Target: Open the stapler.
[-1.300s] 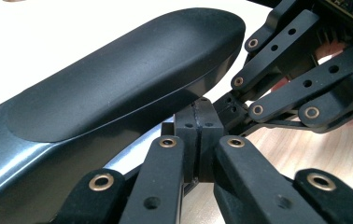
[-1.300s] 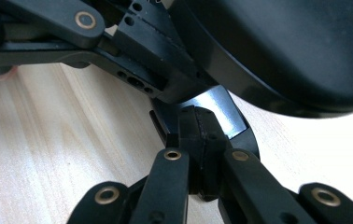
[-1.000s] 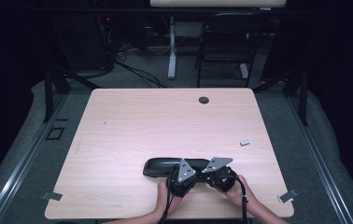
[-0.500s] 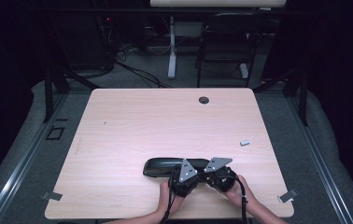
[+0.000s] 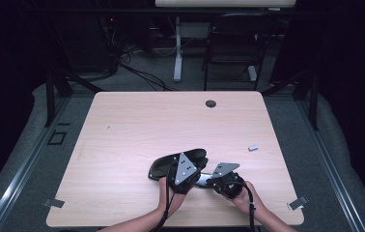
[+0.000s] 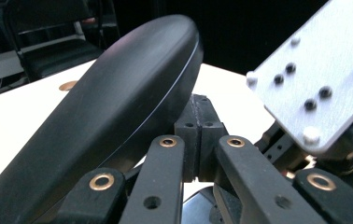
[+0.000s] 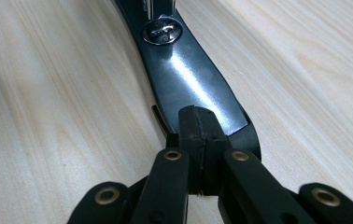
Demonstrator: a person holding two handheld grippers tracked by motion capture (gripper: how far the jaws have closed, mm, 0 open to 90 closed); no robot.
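Right gripper view — glossy curved black handle [image 7: 188, 79].

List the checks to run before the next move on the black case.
1. Right hand-held gripper clamped on the end of the glossy black flat flap: ok, jaws shut on it.
2. Left hand-held gripper holding the matte black rounded lid: cannot tell; jaws are shut, lid sits just beside them.
3. Lid tilted up from the light wooden table: ok.
4. Flap lying flat on the table: ok.
5. Small grey piece out of the way: ok, it lies apart, to the right.
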